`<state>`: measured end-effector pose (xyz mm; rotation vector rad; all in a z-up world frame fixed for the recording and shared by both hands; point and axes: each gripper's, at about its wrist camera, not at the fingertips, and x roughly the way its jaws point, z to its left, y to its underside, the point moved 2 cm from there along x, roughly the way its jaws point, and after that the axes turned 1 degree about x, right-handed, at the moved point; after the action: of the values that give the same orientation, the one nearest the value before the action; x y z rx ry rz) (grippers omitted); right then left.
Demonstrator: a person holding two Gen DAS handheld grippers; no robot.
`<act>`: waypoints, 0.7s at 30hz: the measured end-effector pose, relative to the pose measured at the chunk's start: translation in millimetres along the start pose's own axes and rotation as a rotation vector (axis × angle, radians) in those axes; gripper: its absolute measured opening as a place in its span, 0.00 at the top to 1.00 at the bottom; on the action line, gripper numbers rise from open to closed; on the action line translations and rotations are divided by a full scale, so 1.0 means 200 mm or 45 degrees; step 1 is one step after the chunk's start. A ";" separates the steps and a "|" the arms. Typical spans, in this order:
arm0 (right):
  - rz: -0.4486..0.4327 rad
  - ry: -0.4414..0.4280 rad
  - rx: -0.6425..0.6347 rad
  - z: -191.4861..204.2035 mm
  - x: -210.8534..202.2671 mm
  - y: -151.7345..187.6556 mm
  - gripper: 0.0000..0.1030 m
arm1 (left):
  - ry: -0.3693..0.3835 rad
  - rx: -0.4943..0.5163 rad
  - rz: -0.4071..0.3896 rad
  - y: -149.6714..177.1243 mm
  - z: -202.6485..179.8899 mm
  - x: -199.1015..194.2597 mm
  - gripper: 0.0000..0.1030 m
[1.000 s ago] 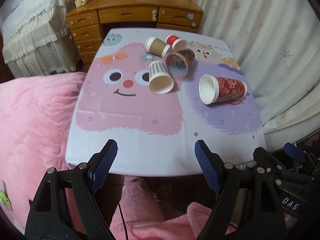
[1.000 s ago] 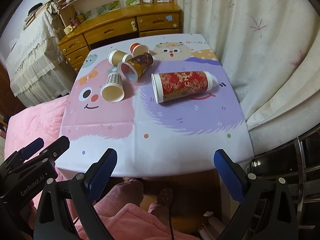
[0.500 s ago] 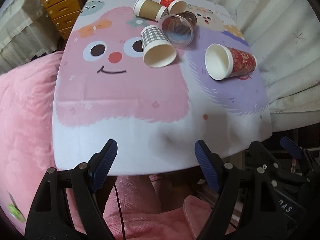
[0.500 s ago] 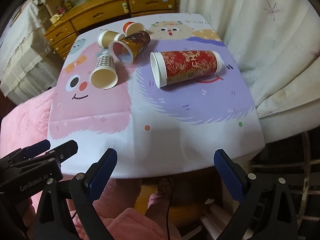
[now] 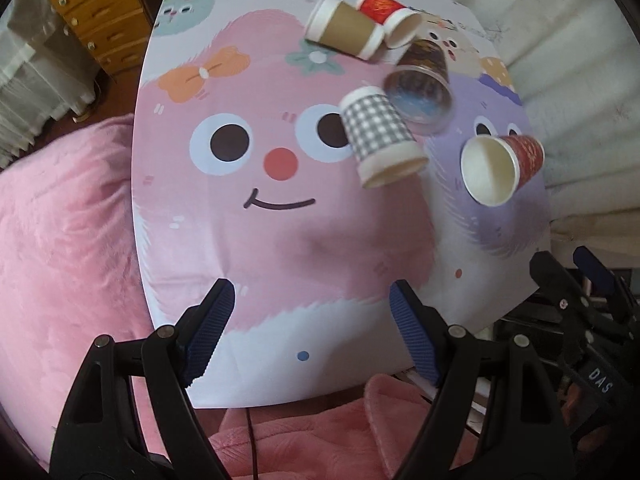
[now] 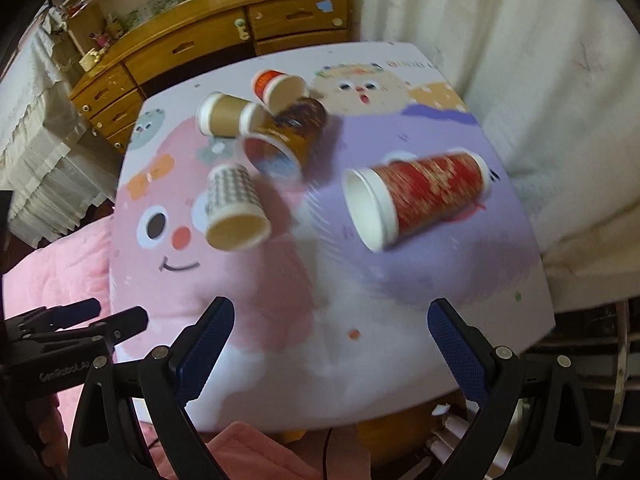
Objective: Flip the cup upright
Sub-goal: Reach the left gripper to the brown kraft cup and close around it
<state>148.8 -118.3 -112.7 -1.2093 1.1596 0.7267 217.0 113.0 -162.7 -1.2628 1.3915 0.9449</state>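
Observation:
Several paper cups lie on their sides on the cartoon-print table point(image 5: 280, 240). A grey checked cup point(image 5: 380, 136) point(image 6: 234, 208) lies mid-table, mouth toward me. A tall red patterned cup point(image 5: 504, 164) point(image 6: 420, 200) lies to its right. A dark brown cup point(image 5: 422, 84) point(image 6: 284, 144), a tan cup point(image 5: 344, 28) point(image 6: 228, 116) and a small red cup point(image 5: 388, 12) point(image 6: 278, 86) lie behind. My left gripper point(image 5: 312, 332) and right gripper point(image 6: 330, 344) are both open and empty above the table's near edge.
A wooden chest of drawers point(image 6: 224, 36) stands behind the table. White curtains point(image 6: 520, 40) hang on the right. Pink bedding point(image 5: 68, 240) lies to the left and below. The other gripper shows at each view's edge point(image 5: 580, 288) point(image 6: 68, 324).
Both grippers have moved forward over the table's near edge, so the cups appear larger and closer. The cups have not moved. Both grippers stay open.

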 end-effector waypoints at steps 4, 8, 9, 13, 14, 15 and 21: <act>-0.027 0.009 -0.070 0.12 -0.01 -0.08 0.04 | 0.059 -0.055 0.046 -0.10 0.09 0.04 0.24; -0.050 0.012 -0.149 0.22 -0.03 -0.13 0.04 | 0.080 -0.109 0.099 -0.19 0.11 0.07 0.24; -0.057 0.005 -0.173 0.25 -0.03 -0.16 0.04 | 0.086 -0.128 0.113 -0.22 0.12 0.08 0.24; -0.085 -0.016 -0.262 0.30 -0.01 -0.23 0.04 | 0.118 -0.230 0.151 -0.34 0.11 0.11 0.24; -0.087 -0.019 -0.282 0.31 0.01 -0.26 0.04 | 0.130 -0.266 0.153 -0.38 0.11 0.12 0.24; -0.089 -0.026 -0.297 0.31 0.02 -0.28 0.04 | 0.138 -0.293 0.151 -0.40 0.10 0.13 0.24; -0.091 -0.130 -0.404 0.30 0.13 -0.48 0.04 | 0.218 -0.500 0.128 -0.62 0.08 0.18 0.24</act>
<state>261.5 -87.9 -109.1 -1.4512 0.9342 0.9313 342.8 102.1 -192.9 -1.6071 1.4562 1.2467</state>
